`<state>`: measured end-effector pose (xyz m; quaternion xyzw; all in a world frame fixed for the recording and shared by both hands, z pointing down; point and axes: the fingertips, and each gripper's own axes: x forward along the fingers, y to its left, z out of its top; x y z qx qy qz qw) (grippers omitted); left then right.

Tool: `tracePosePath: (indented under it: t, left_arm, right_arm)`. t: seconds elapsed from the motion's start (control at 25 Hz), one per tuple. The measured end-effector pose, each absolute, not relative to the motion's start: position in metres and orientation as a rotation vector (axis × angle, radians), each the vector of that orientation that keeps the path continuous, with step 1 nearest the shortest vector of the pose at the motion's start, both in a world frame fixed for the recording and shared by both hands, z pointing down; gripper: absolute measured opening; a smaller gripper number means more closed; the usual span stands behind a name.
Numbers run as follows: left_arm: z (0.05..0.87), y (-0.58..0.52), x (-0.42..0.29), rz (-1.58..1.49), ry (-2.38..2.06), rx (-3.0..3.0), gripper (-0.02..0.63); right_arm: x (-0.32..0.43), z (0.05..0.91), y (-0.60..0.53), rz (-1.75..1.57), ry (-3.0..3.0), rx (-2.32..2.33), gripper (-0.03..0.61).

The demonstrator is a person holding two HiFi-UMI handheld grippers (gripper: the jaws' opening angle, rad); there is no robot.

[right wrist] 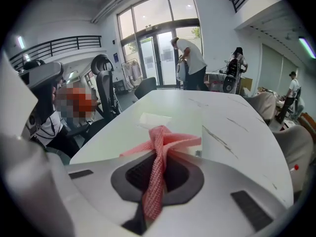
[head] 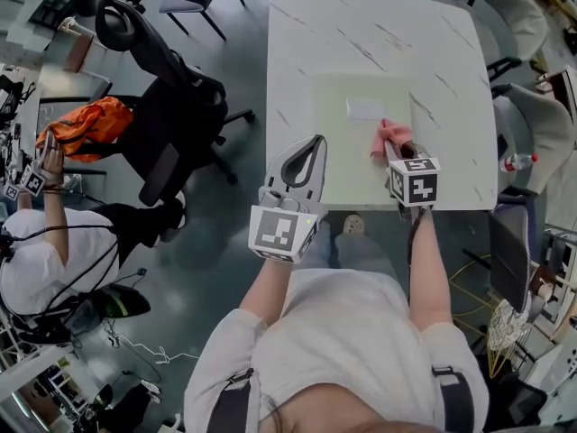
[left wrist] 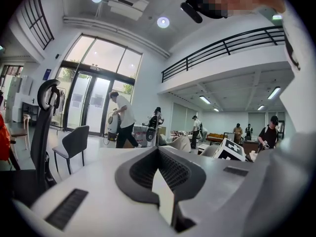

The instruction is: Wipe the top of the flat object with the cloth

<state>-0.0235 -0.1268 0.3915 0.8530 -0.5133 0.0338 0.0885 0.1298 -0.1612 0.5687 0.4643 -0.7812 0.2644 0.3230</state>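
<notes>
A pale green flat mat (head: 356,142) lies on the white marble table (head: 306,43), with a small white slip (head: 365,108) on its far part. My right gripper (head: 393,152) is over the mat's right side, shut on a pink cloth (head: 389,137) that bunches beyond its tips. In the right gripper view the pink cloth (right wrist: 157,167) runs up between the jaws of the gripper (right wrist: 160,149), above the mat (right wrist: 123,137) and short of the slip (right wrist: 155,118). My left gripper (head: 318,142) hovers at the mat's left edge, shut and holding nothing; its view (left wrist: 159,152) faces the room.
A black office chair (head: 171,106) stands left of the table. A seated person (head: 36,242) is at far left beside an orange bundle (head: 86,124). Grey chairs (head: 532,124) and a bottle (head: 516,162) are to the right. Several people stand far off by the glass doors (right wrist: 190,58).
</notes>
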Motion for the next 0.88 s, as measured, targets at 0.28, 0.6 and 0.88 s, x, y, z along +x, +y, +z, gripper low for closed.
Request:
tracePosePath:
  t: [0.28, 0.6, 0.88]
  left_arm:
    - [0.388, -0.115, -0.013, 0.099, -1.563, 2.529, 0.011]
    - [0.384, -0.100, -0.006, 0.095, -1.617, 2.499, 0.011]
    - [0.385, -0.085, 0.009, 0.086, -1.639, 2.497, 0.011]
  right_arm:
    - [0.153, 0.569, -0.156, 0.687, -2.042, 1.225, 0.026]
    - [0.154, 0.568, -0.143, 0.681, -2.078, 1.190, 0.026]
    - [0.156, 0.567, -0.127, 0.683, -2.116, 1.150, 0.026]
